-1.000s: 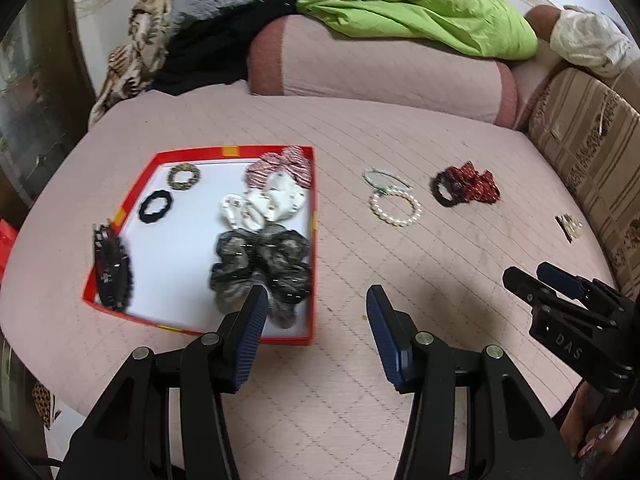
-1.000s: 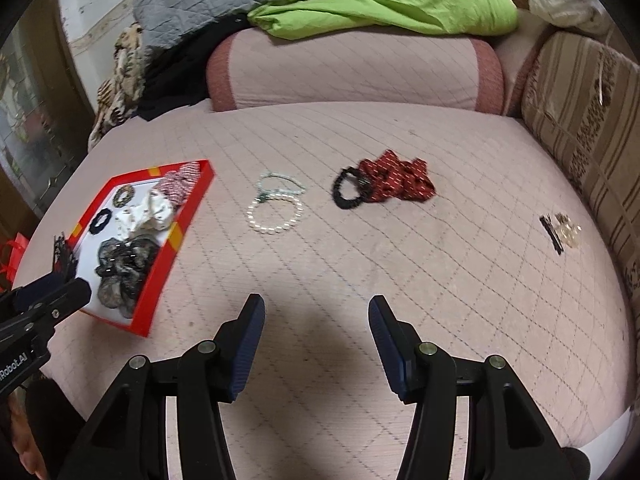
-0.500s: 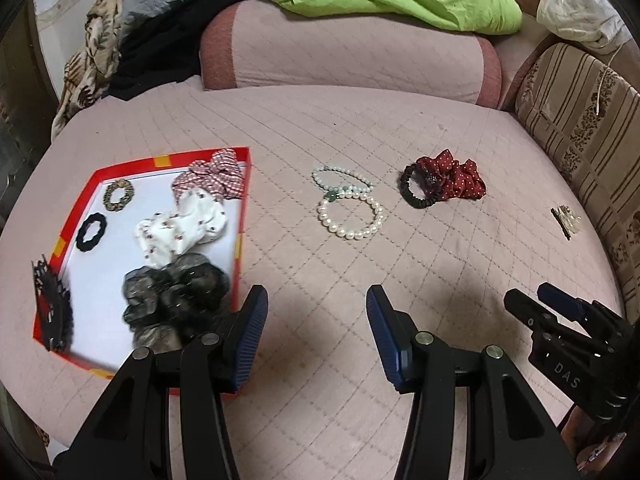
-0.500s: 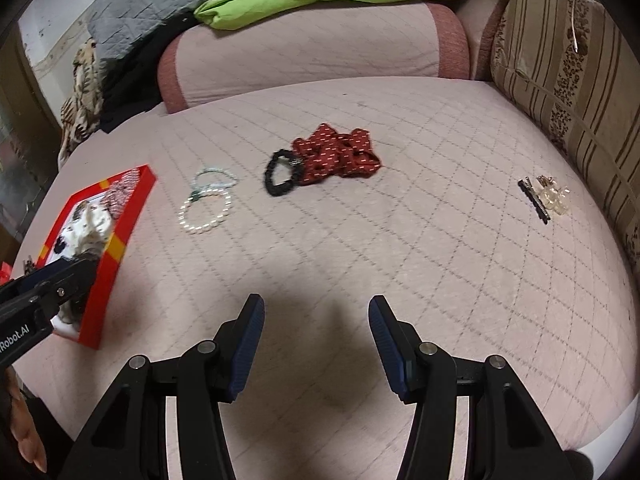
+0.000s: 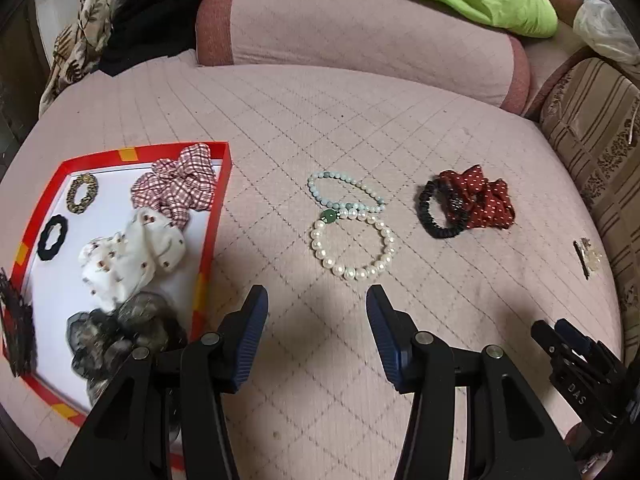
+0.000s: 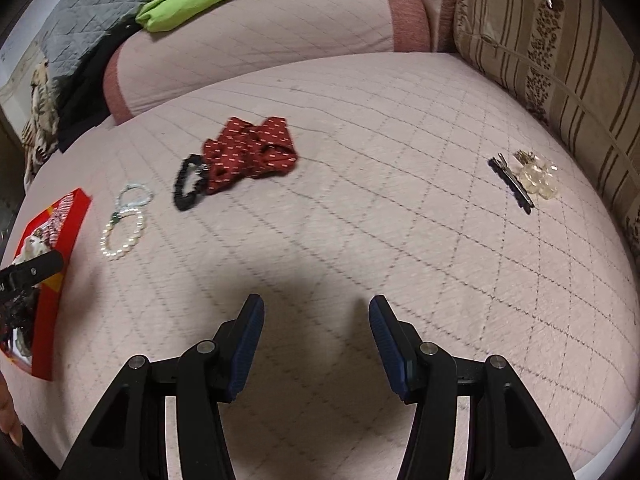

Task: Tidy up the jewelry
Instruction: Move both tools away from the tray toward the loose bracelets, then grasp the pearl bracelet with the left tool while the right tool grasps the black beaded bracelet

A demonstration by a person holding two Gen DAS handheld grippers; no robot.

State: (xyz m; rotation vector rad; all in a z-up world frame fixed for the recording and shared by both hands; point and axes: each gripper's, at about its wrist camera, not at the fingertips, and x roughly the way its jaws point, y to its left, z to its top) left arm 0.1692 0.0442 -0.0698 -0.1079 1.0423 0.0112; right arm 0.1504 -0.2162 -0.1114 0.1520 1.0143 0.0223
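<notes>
Since a second ago our left tongs (image 5: 316, 308) have swung right off the red tray (image 5: 208, 240) — the pearl bracelet (image 5: 352, 244) now lies straight ahead on the bed, centred between their wide-spread, empty jaws. The right tongs (image 6: 316, 320), equally wide and empty, face farther right, nearer the hair clip (image 6: 514, 182); the left are nearer the bracelet.

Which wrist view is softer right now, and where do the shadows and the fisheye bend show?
Right wrist view: softer, motion smear on the red dotted scrunchie and quilt stitching; dark shadow ahead of the right gripper. Left wrist view: sharper, pearl bracelet beads crisp; soft shadow by the left gripper. Both: black corner vignette, bed edge curving strongly.
</notes>
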